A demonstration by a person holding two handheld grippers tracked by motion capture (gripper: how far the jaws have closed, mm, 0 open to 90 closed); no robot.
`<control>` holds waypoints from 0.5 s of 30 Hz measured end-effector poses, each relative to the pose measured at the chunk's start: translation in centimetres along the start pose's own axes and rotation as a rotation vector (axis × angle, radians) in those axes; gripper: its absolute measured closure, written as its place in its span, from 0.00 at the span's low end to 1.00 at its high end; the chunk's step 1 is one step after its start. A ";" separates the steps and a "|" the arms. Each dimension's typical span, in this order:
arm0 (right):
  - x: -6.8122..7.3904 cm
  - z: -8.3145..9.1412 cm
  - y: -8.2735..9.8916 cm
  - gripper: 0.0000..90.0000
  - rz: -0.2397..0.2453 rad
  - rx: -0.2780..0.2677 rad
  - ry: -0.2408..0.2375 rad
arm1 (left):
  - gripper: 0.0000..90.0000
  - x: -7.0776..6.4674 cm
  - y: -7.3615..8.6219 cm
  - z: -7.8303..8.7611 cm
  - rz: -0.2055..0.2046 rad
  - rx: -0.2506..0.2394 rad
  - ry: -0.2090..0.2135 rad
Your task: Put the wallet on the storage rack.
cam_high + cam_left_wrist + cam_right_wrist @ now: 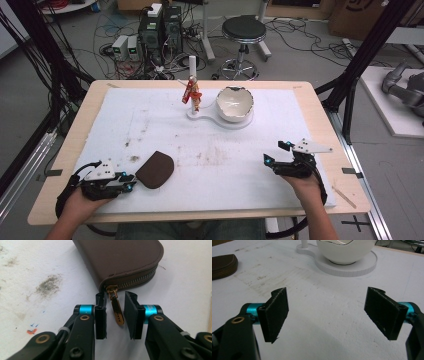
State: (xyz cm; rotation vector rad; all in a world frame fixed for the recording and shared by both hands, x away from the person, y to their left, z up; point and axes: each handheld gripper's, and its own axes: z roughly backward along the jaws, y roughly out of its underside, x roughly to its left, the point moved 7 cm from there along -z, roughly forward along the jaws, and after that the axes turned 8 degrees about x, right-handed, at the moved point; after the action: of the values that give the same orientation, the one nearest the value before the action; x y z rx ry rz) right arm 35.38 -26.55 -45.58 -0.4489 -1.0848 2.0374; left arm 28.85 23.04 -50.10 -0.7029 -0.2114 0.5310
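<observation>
A brown zipped pouch [156,170] [120,260] lies flat on the white mat at the front left. Its brass zipper pull [117,311] points toward me and rests between the pads of my left gripper [131,182] [115,300]. The jaws stand a little apart on either side of the pull, with a gap showing on both sides. My right gripper [276,152] [327,293] hovers wide open over bare mat at the front right, with nothing between its pads. The pouch [223,265] sits far to its left.
A white cracked-egg bowl [234,104] [344,250] sits on a white base [220,120] [352,268] at the back centre. Beside it a white post [192,65] carries a small red and orange item [191,94]. The stained white mat [210,150] covers the wooden table [345,200].
</observation>
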 end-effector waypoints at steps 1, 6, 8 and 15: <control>0.0 0.0 0.0 0.22 0.001 0.000 0.001 | 0.82 0.1 0.0 0.0 0.001 0.001 0.002; 0.0 0.0 0.0 0.22 0.000 0.001 0.001 | 0.90 0.2 -0.2 -0.1 -0.018 0.011 -0.001; 0.0 0.0 0.0 0.22 0.002 0.002 0.001 | 0.90 0.2 -0.2 -0.1 -0.020 0.011 0.004; 0.1 0.0 0.1 0.22 -0.001 0.006 -0.001 | 0.98 0.2 -0.4 -0.1 -0.039 0.030 0.010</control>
State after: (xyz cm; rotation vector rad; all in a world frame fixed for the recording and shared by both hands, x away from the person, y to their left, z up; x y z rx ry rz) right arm 35.32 -26.49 -45.64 -0.4445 -1.0789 2.0394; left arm 29.22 22.86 -49.93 -0.6706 -0.2076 0.4922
